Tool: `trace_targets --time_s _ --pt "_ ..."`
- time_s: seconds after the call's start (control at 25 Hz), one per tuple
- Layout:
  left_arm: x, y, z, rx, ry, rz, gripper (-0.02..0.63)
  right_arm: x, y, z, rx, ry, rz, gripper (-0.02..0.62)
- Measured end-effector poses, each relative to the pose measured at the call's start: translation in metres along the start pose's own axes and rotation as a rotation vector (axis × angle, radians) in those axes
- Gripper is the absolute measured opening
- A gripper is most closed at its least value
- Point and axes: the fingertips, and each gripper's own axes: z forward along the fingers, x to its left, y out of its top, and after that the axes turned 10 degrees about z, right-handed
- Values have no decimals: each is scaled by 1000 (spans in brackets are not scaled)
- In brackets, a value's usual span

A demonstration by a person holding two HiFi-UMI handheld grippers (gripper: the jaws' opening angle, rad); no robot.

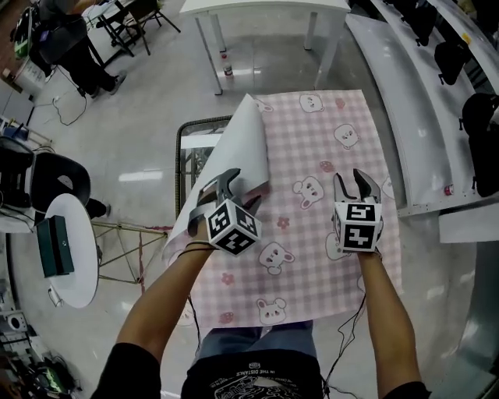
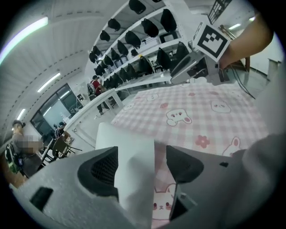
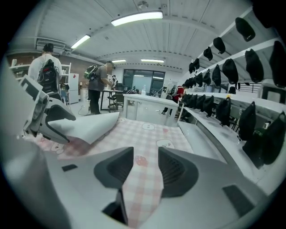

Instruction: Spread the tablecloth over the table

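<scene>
A pink checked tablecloth (image 1: pixel 327 148) with bunny prints lies over the table. Its left part is folded back as a raised white flap (image 1: pixel 238 152). My left gripper (image 1: pixel 232 189) is at that flap's lower edge. In the left gripper view the flap (image 2: pixel 129 156) stands between the jaws against one pad (image 2: pixel 100 170), with a gap to the other, so the gripper (image 2: pixel 142 163) is open. My right gripper (image 1: pixel 356 183) is over the cloth's right side. In the right gripper view a fold of pink cloth (image 3: pixel 143 188) fills its jaws (image 3: pixel 146 167), which are shut on it.
The table's bare dark frame (image 1: pixel 184 152) shows left of the flap. A long white bench (image 1: pixel 405 101) runs along the right, and white tables (image 1: pixel 265 8) stand beyond. A round white side table (image 1: pixel 78 257) is at the left. A person (image 1: pixel 70 43) stands far left.
</scene>
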Motion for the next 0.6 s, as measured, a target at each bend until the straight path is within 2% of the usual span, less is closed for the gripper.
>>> trace_targets --time_s 0.24,0.36,0.52,0.6 --pt "1 -3 15 21 34 57 300 3 -23 -16 19 -34 24 176" --pt "7 -6 20 35 65 59 218 -6 -34 -16 27 -63 36 175" --pt "16 -9 13 27 94 39 162 -8 -39 -18 33 -78 61 167" --pt "26 -7 6 15 114 13 113 -6 -35 -18 34 -74 59 167"
